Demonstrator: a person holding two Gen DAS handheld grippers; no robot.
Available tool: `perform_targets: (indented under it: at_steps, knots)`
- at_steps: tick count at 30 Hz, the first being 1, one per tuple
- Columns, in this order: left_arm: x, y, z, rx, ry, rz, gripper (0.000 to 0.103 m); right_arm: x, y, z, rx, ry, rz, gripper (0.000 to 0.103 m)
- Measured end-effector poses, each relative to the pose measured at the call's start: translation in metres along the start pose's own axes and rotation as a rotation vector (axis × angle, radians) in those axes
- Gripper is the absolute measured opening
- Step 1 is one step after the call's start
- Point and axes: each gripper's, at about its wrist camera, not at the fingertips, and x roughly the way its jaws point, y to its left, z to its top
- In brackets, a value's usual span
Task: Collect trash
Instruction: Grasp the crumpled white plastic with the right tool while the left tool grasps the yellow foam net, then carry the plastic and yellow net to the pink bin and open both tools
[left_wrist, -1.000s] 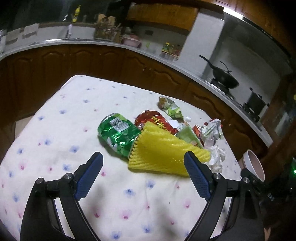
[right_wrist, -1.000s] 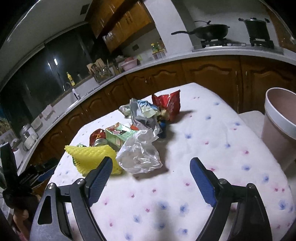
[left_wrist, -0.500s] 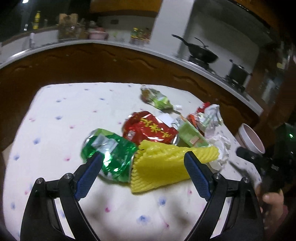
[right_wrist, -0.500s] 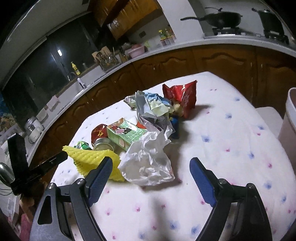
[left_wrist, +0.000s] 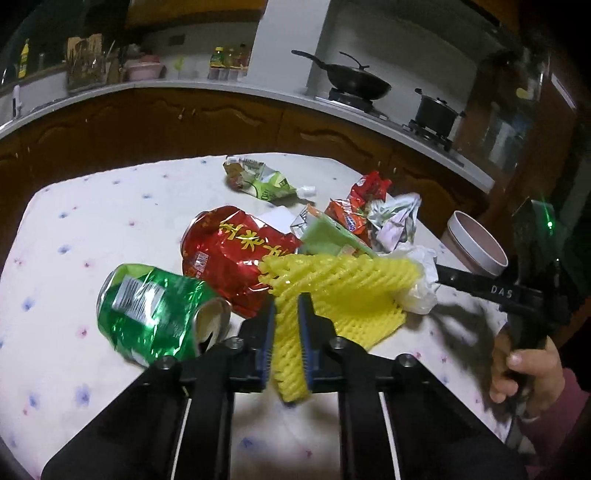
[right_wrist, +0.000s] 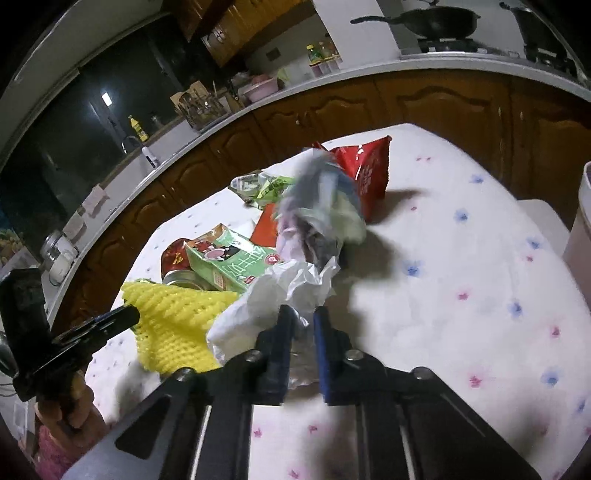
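Both pairs of fingers, wide open half a second ago, are now clamped — our left gripper on the yellow foam net, our right gripper on the white plastic bag — so two pieces are ready to lift off the desk toward the bin.

Two black grippers, each with blue ribbed pads on the inner finger faces. Left gripper: silver round screw heads on the linkage arms, white slots along the black frame below them. Right gripper: same black frame, same silver screws, same blue pads. White lettering "DAS" on the black body beside the right hand. Bare skin, pale fingernails, pink knitted sleeve at the wrist. Left hand: bare fingers, pink cuff below.
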Motion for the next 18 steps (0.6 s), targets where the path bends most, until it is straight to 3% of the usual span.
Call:
perform_targets:
  at_steps: [11,18]
  knots:
    - [-0.042,-0.026,0.006,-0.002,-0.117,-0.029,0.005,-0.036,-0.008,-0.004,0.006,-0.06,0.008,0.011]
    - [-0.049,-0.049,0.014,-0.022,-0.159,-0.058,0.004,-0.064,-0.023,0.0,0.024,-0.117,-0.011,0.011]
